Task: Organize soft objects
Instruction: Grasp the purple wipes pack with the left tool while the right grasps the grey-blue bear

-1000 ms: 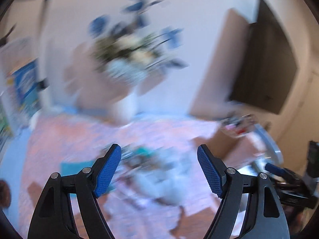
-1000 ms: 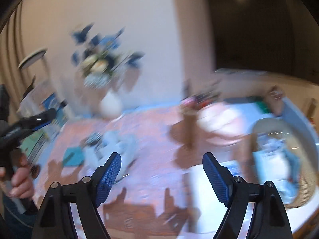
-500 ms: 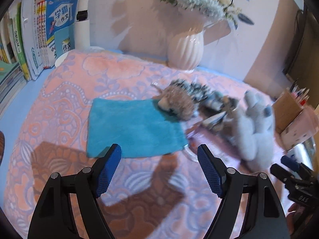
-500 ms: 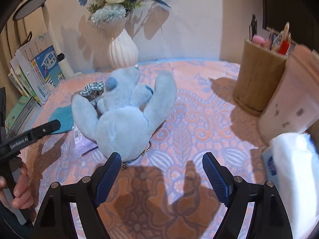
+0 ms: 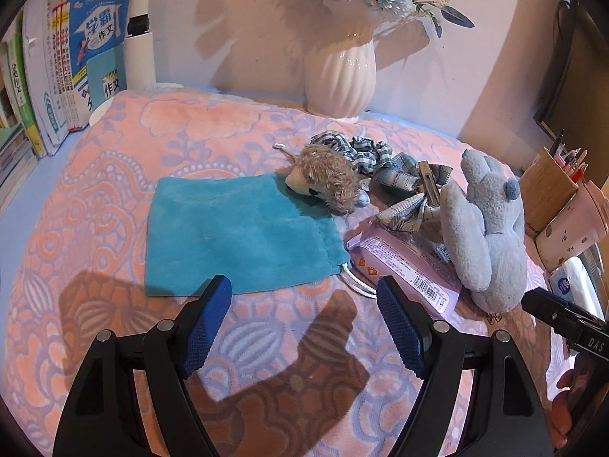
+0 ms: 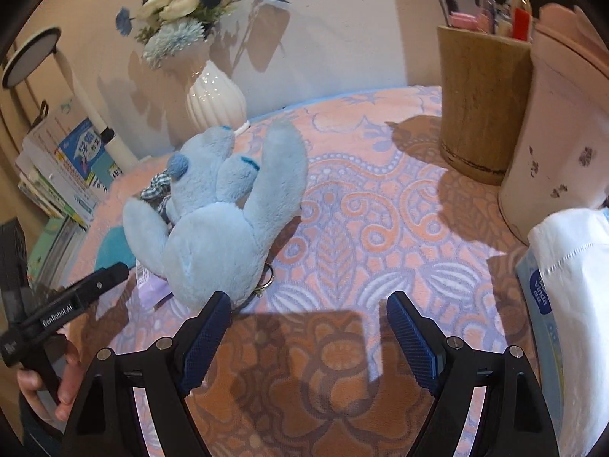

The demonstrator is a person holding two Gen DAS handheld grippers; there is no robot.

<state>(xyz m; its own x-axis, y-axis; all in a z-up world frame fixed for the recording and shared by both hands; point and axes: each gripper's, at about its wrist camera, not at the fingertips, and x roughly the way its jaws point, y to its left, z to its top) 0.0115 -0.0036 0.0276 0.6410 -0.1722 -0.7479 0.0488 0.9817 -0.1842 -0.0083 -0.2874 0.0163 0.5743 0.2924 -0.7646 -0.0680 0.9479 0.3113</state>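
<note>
Your left tool (image 5: 303,318) is wide and empty, hovering over the patterned blanket (image 5: 114,175) just near of the teal pouch (image 5: 236,232). A brown plush (image 5: 323,181) lies on the pouch's far right corner, touching the checked scrunchie (image 5: 365,150) behind it. A pink packet (image 5: 403,262) sits right of the pouch, partly under the blue plush (image 6: 217,228). Your right tool (image 6: 308,329) is also wide and empty, its left finger just near of that blue plush, whose keyring (image 6: 266,282) rests on the blanket

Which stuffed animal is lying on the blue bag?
The small brown hedgehog; its head rests on the teal pouch. The light blue plush lies apart.
</note>
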